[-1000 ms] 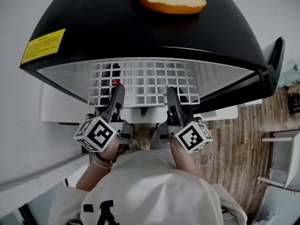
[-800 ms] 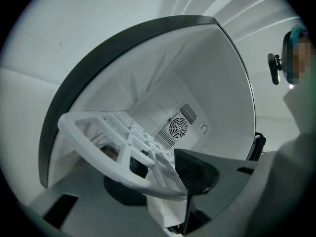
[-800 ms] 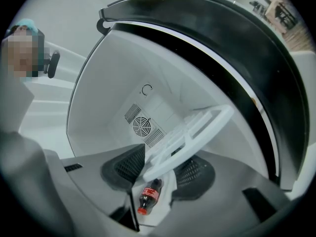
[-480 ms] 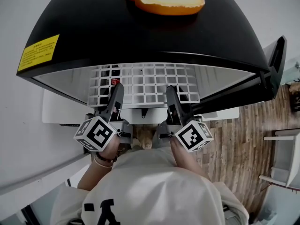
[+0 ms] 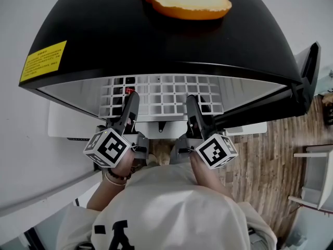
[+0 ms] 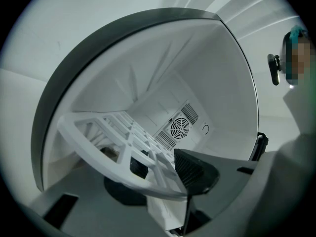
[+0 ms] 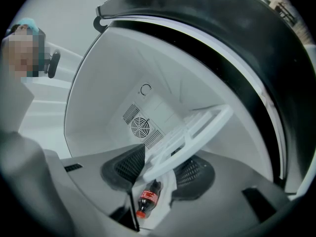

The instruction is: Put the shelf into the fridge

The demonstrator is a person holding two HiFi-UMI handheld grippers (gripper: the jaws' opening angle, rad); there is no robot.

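Both hands are on it: the left gripper [image 6: 160, 179] and the right gripper [image 7: 160, 172] each have their jaws a fair way apart but clamped on the front rail of the white grid shelf [image 5: 161, 111], one pad above the rail and one below. The shelf runs forward from the fingertips into the open mouth of the black fridge [image 5: 156, 40], most of its grid already under the roof, the front edge held out at the fingers. The step in hand looks like the slide home, and doing it well means pushing both sides evenly so the shelf doesn't skew and jam against a wall, and keeping it level until its side edges ride on whatever ledges the walls offer; those I can't make out. Far beyond the fingertips sits the fan grille [image 6: 179, 129] on the back wall. Inside, below the right fingers, a cola bottle [image 7: 147, 199] lies on its side under the shelf line, so the shelf has to pass above it. Up on the roof, well ahead of both grippers, rests an orange-rimmed object [image 5: 184, 1].
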